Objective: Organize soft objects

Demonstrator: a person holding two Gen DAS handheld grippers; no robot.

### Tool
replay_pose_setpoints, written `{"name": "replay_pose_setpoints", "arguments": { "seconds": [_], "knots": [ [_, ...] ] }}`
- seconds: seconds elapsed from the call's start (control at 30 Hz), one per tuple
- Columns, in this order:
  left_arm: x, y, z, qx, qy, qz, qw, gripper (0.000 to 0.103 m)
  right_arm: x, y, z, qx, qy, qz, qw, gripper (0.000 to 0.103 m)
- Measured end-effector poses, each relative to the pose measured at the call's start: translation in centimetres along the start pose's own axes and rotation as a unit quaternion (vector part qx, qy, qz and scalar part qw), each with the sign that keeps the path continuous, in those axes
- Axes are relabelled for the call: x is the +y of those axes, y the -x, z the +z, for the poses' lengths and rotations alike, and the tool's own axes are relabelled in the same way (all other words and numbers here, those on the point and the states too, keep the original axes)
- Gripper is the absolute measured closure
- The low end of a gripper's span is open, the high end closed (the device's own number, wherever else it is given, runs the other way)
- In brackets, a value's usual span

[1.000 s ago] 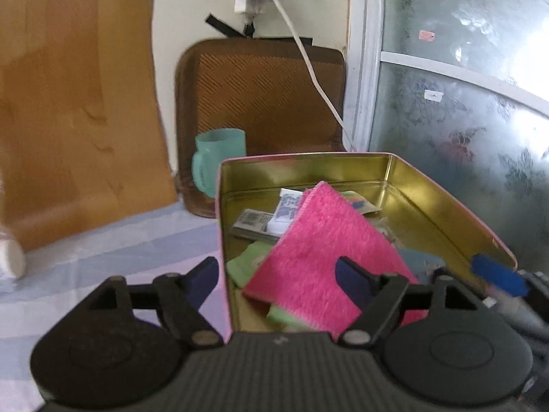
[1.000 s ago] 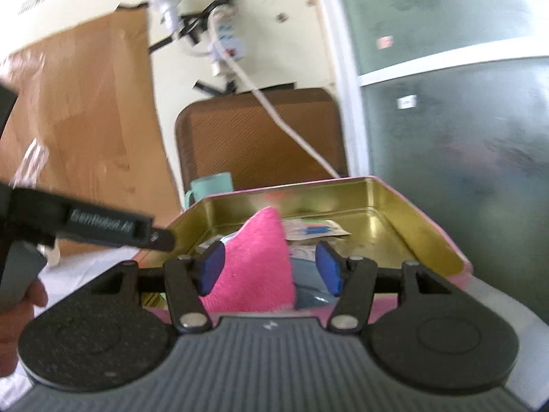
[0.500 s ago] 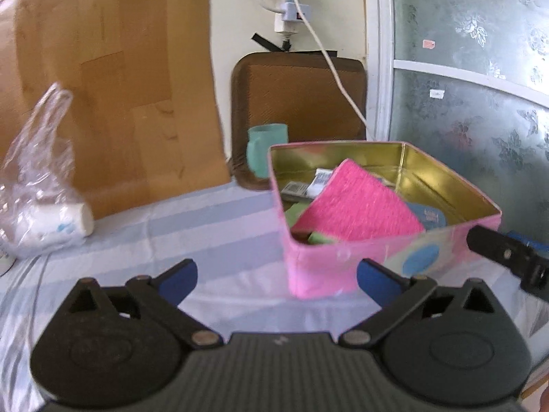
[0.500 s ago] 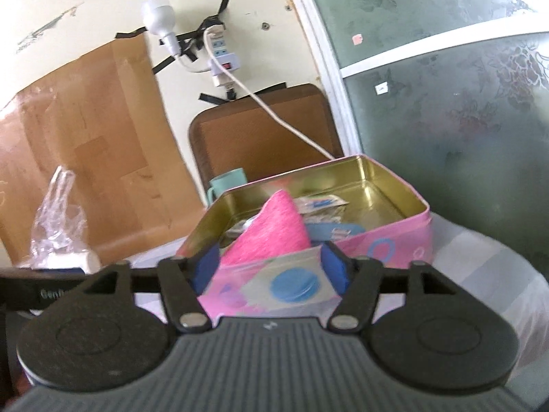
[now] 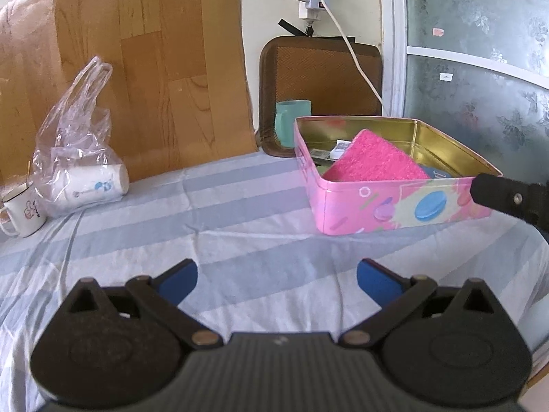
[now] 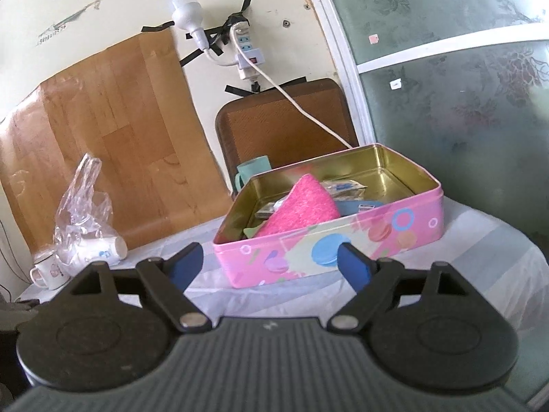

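While pink towel (image 5: 374,163) lies tilted inside pink tin (image 5: 394,206) near surface (image 5: 257,223) far right corner, left tongs (image 5: 276,279) and right tongs (image 6: 269,266) gape wide, empty.

A table under a blue-and-white striped cloth (image 5: 240,213) carries a pink tin (image 5: 394,211) at right, a green cup (image 5: 291,122) behind it, a plastic bag (image 5: 75,158) and white mug (image 5: 22,211) far left.
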State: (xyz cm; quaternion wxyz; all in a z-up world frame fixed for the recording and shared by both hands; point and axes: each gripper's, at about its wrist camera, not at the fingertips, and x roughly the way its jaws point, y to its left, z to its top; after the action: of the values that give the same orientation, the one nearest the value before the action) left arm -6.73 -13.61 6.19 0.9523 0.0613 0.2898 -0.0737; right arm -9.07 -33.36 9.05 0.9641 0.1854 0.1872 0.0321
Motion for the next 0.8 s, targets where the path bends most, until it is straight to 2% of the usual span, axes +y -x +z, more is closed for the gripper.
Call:
{"name": "replay_pose_setpoints", "arguments": {
  "seconds": [0.37,0.8],
  "knots": [
    [-0.20,0.87,-0.68,-0.005,-0.025,0.009,0.9996,0.000,0.37,0.19,0.01,-0.002,0.002,0.004,1.000,0.015],
    [-0.62,0.25,-0.93,0.011,-0.031,0.009,0.9994,0.000,-0.30,-0.35,-0.28,0.006,-0.004,0.001,1.000,0.015]
  ]
}}
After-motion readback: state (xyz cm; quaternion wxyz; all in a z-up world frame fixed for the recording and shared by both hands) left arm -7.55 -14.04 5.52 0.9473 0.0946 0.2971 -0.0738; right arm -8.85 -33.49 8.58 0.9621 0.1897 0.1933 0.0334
